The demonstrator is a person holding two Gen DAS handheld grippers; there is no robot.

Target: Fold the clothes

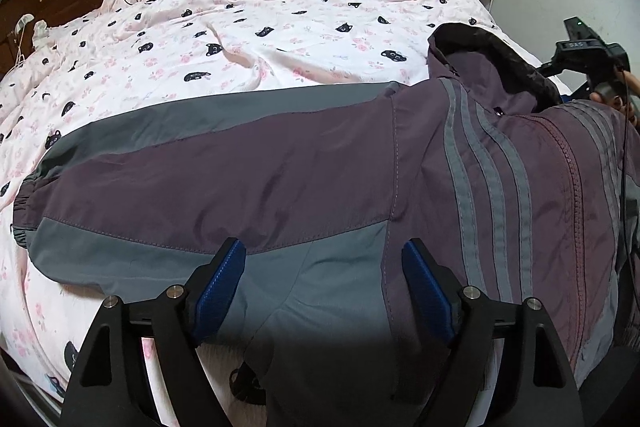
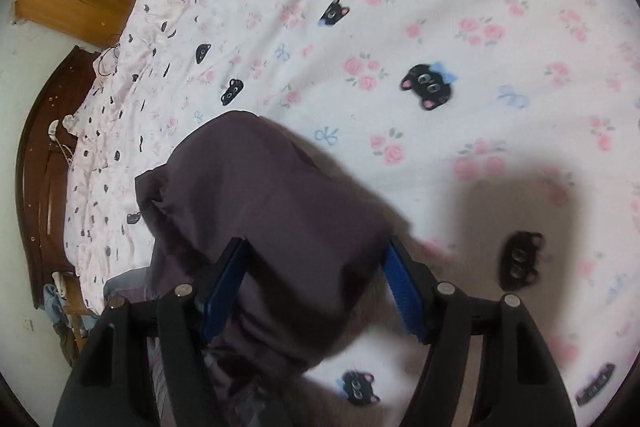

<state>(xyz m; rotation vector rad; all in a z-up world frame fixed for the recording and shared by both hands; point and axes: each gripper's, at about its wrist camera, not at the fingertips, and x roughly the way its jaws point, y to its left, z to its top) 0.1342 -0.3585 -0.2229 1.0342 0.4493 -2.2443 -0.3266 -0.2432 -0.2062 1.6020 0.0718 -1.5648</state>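
Lying along bedspread (image 1: 280, 27), jacket (image 1: 280, 171) nears its edge.

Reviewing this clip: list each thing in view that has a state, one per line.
jacket: laid out on the bed, front up, not yet folded
zipper: closed
sleeve: stretched out flat to the side
hood: lying on the quilt between the right jaws
quilt: spread over the bed, wrinkled
left gripper: jaws open over the jacket
right gripper: jaws open around the hood
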